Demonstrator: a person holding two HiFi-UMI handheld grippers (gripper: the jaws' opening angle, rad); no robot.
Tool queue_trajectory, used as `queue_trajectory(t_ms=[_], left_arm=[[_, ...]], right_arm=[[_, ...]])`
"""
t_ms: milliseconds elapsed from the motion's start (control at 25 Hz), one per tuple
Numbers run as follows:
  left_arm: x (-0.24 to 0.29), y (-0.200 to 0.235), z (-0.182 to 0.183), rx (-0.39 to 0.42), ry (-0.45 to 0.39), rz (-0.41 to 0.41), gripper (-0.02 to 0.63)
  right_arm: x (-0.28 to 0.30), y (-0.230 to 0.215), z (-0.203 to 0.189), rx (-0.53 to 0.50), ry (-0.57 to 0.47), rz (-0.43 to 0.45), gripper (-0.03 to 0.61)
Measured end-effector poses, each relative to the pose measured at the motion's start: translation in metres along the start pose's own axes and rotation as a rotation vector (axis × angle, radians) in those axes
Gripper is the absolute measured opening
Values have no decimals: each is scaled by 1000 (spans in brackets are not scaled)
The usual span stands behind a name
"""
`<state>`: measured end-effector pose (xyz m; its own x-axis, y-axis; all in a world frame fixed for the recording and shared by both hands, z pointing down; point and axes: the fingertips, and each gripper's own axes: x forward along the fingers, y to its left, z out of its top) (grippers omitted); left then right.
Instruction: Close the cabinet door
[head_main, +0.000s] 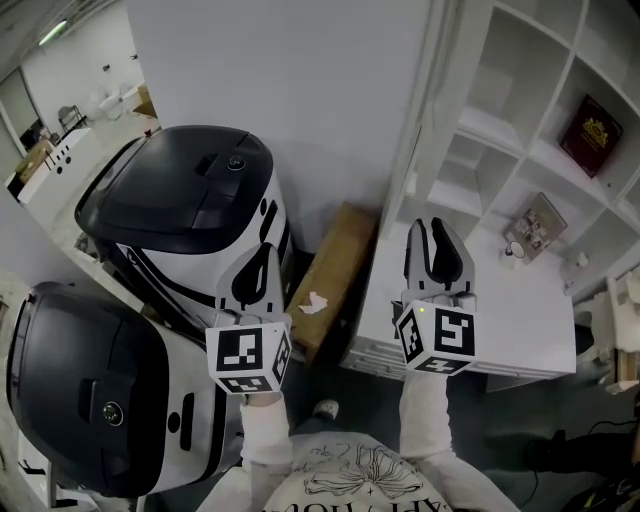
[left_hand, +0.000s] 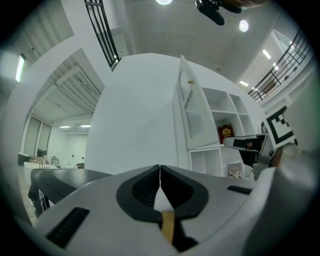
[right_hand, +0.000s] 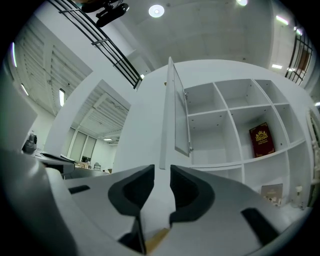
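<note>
Holding the left claw up in front of the plain white wall, pinched fully together on nothing at all. Holding the right claw just to its right, cracked slightly apart and gripping nothing either. Pointing that one up near the free edge of the cabinet door, apparently not touching it. Seeing the door swung wide out from the white cabinet, standing edge-on and hanging off the cabinet's left side by an upper compartment. Spotting a dark red book standing upright in a compartment over on the right. Also spotting a small picture card propped in a compartment lower down. Glancing left, finding a big black-and-white machine at the far side and a second machine nearer. Noticing a brown cardboard box lying between those and the cabinet, with a crumpled scrap of white paper resting on it. Wearing white sleeves behind both marker cubes.
</note>
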<state>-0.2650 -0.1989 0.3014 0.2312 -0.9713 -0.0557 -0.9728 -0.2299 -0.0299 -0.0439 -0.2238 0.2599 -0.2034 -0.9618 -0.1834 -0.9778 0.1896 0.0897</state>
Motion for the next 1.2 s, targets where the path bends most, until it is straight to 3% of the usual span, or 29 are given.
queue_trajectory(t_ms=[640,840,1200], left_arm=[[29,31,-3,3,1,9,5],[38,33,-6,7,6,-9,5],[59,24,-13,3,13,-67,5]], right_arm=[[40,3,1,-37,-12,-39,95],[43,-3,1,-46,-14,-89,78],[42,-8,0,-38,-22,-100,75]])
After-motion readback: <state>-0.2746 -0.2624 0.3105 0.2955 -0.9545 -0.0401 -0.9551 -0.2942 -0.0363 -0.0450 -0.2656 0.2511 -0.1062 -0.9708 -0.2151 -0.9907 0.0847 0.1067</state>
